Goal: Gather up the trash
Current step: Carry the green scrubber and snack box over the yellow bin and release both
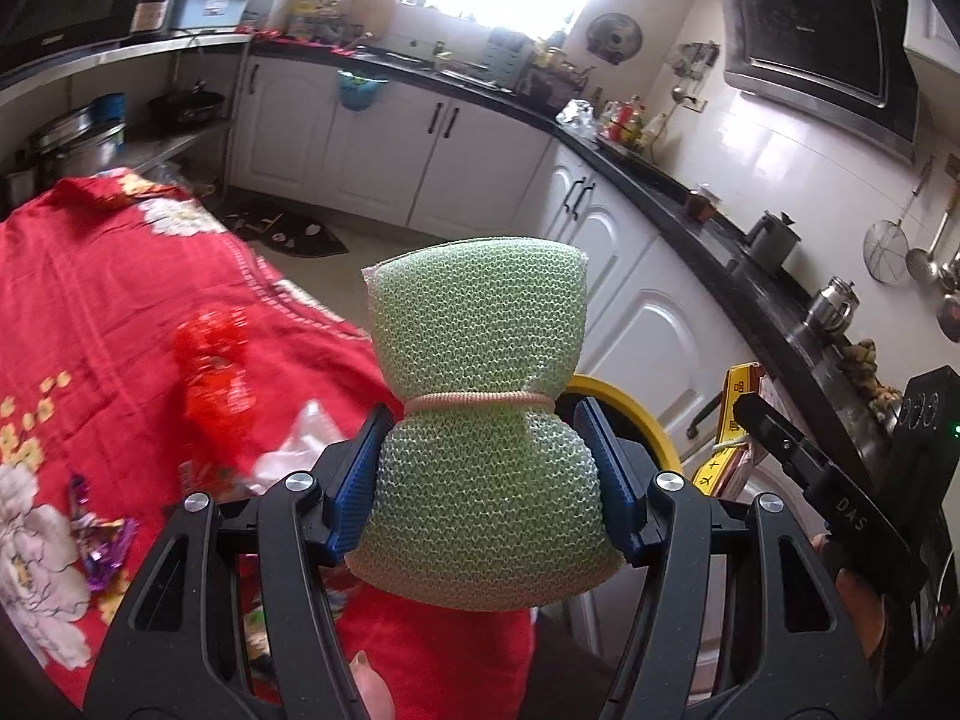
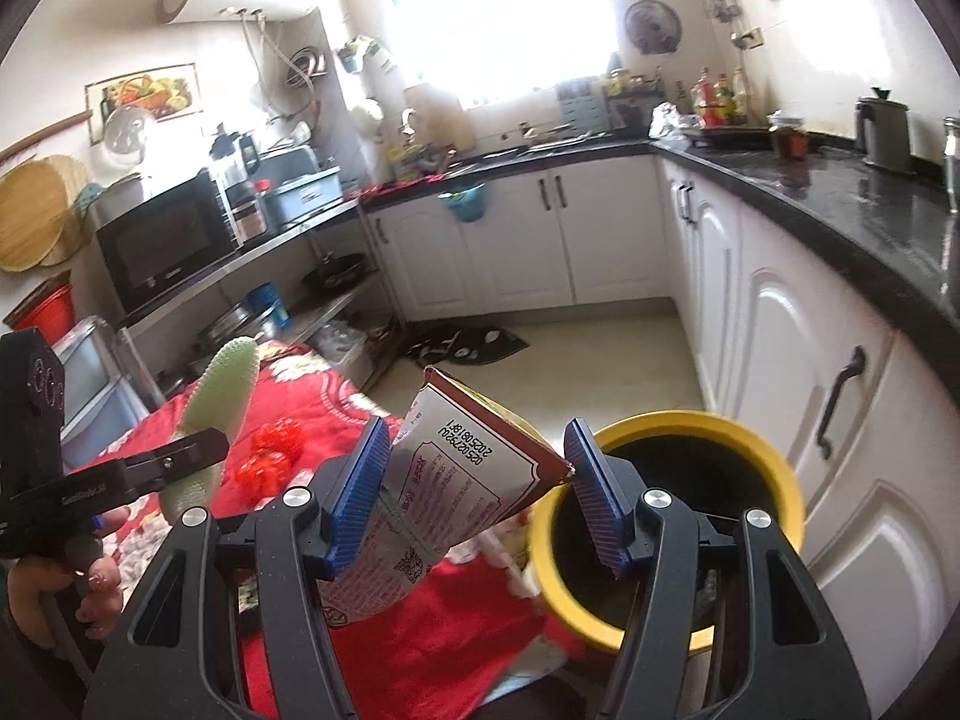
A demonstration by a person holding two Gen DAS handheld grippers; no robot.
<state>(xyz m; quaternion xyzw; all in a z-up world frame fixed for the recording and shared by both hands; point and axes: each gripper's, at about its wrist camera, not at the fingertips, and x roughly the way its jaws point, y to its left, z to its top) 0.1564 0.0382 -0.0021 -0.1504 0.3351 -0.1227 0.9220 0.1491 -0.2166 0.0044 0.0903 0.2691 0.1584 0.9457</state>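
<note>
Left wrist view, read from its left edge: a red cloth with pale printed flowers (image 1: 108, 312) covers the table and fills the lower left, with shiny purple candy wrappers (image 1: 105, 540) at the far left, a crumpled red plastic wrapper (image 1: 210, 360) further in, and a scrap of clear plastic (image 1: 294, 450) just beside it. At the centre the left gripper (image 1: 480, 474) is clamped on a green knitted mesh scrubbing pad cinched at its waist by a beige band (image 1: 474, 420), both blue pads pressing its lower half. Behind the pad peeks the rim of a yellow round bin (image 1: 630, 414), and at the lower right the right gripper (image 1: 774, 438) shows only partly, with a yellow printed packet at its tip. White cabinet doors under a black countertop (image 1: 690, 204) curve along the back and right of the room, under a bright window and a dark range hood (image 1: 822, 30) at the upper right. Right wrist view, again from the left: the left gripper and its green pad (image 2: 222, 402) stand at the left edge above the red cloth (image 2: 336, 414); a black microwave (image 2: 168, 240) sits on a steel shelf at mid left. At the centre the right gripper (image 2: 474, 492) grasps a flattened white and red printed carton packet (image 2: 456, 480), tilted, its corner against the right pad. Just right of it the yellow bin (image 2: 666, 540) stands open with a dark inside, beside the table edge, and pale floor tiles and white cabinets fill the right.
</note>
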